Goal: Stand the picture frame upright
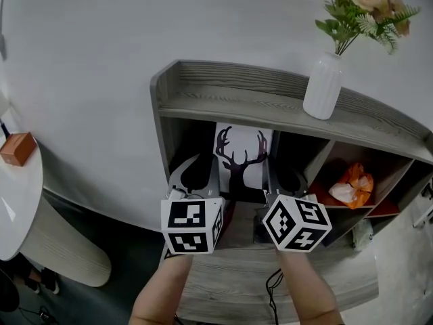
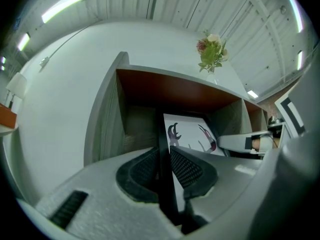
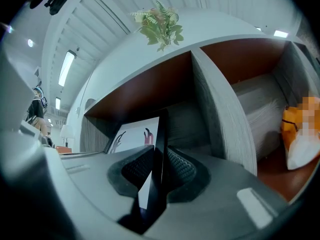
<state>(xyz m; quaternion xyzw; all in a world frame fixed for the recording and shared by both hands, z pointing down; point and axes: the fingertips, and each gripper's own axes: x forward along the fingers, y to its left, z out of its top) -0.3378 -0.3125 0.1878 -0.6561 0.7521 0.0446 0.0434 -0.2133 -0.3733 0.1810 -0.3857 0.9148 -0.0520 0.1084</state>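
Pinching the deer-print picture frame [image 1: 241, 156] by its opposite side edges, the left gripper [image 1: 195, 175] and right gripper [image 1: 284, 181] each close on the thin black border to balance it evenly, seemingly near upright, inside the left compartment of the grey shelf unit [image 1: 230, 103]

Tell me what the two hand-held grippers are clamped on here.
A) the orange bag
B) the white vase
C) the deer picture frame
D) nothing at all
C: the left gripper and the right gripper each have their pads pressed on a black side edge of the picture frame, one on either side.
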